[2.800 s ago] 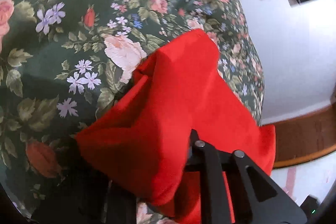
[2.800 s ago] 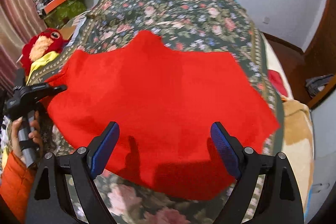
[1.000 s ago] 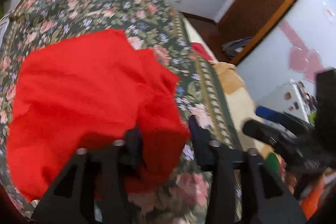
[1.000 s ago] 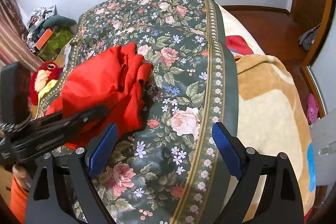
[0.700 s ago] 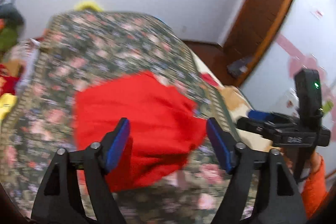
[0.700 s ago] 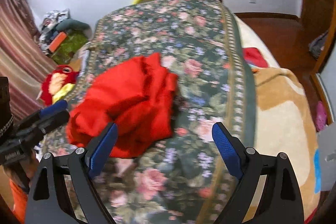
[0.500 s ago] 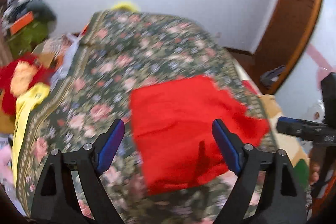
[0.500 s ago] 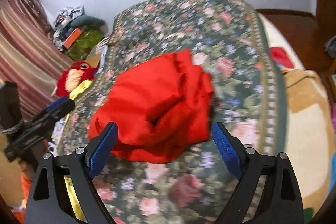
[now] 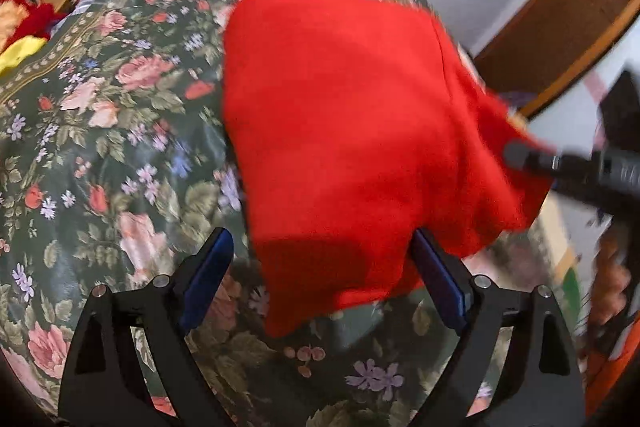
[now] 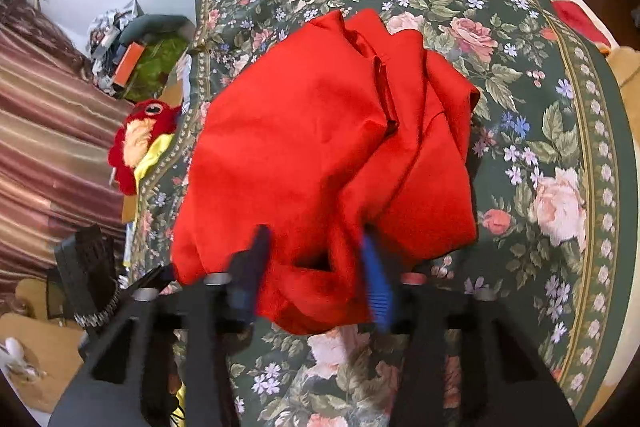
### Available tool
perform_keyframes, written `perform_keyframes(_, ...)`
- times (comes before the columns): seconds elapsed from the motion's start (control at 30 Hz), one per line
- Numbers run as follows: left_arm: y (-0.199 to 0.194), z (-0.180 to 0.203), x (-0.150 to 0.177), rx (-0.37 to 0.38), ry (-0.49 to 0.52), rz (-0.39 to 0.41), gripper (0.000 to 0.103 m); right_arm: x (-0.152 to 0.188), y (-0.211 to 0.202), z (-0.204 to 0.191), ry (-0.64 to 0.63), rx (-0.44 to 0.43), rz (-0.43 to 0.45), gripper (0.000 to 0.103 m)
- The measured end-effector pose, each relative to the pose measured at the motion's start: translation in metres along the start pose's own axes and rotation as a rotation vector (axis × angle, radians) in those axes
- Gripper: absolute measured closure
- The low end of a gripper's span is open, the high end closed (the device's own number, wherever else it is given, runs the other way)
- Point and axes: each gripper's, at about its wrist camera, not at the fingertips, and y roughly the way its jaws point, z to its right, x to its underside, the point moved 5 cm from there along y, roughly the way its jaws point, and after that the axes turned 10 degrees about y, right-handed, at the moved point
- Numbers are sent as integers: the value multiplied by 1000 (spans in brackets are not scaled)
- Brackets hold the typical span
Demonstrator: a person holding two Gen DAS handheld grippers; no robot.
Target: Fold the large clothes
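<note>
On the floral bedspread (image 10: 540, 75) lies the red garment (image 10: 320, 147), soft, light and rumpled. The right gripper (image 10: 316, 275) has just been closing on its near hem; the left gripper (image 9: 320, 267) has just opened wide, cloth between its pads unpinched. Corners and hems look best for gripping.

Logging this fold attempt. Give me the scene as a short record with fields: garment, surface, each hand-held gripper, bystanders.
garment: red garment, bunched and creased, partly folded
surface: floral bedspread, garment lies on it
left hand-held gripper: jaws wide, just been opening, straddling the garment's near edge, not pressing
right hand-held gripper: jaws just been closing, near fold of the garment between them
bystanders: red plush toy beside the bed
</note>
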Motion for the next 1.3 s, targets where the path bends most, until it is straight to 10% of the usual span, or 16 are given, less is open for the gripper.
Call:
perform_keyframes(0.2, -9, 18, 6, -88, 78, -16, 15, -10, -38, -25, -135, 1, 145, 93)
perform_keyframes(0.4, -77, 38, -12, -82, 168, 140, 15, -19, -67, -29, -209, 34, 236, 94)
perform_keyframes(0.53, -103, 34, -32, -105, 141, 222, 15, -13, -50, -13, -236, 121, 223, 95)
perform_keyframes(0.73, -68, 11, -40, -243, 102, 131, 14, -4, -27, 27, -215, 209, 164, 94)
perform_keyframes(0.97, -32, 4, -17, -145, 43, 103, 10, 1, -12, 47, -196, 238, 92, 93)
perform_keyframes(1.3, -58, -3, -30, -175, 70, 119, 11, -9, -43, 42, -157, 201, 117, 55)
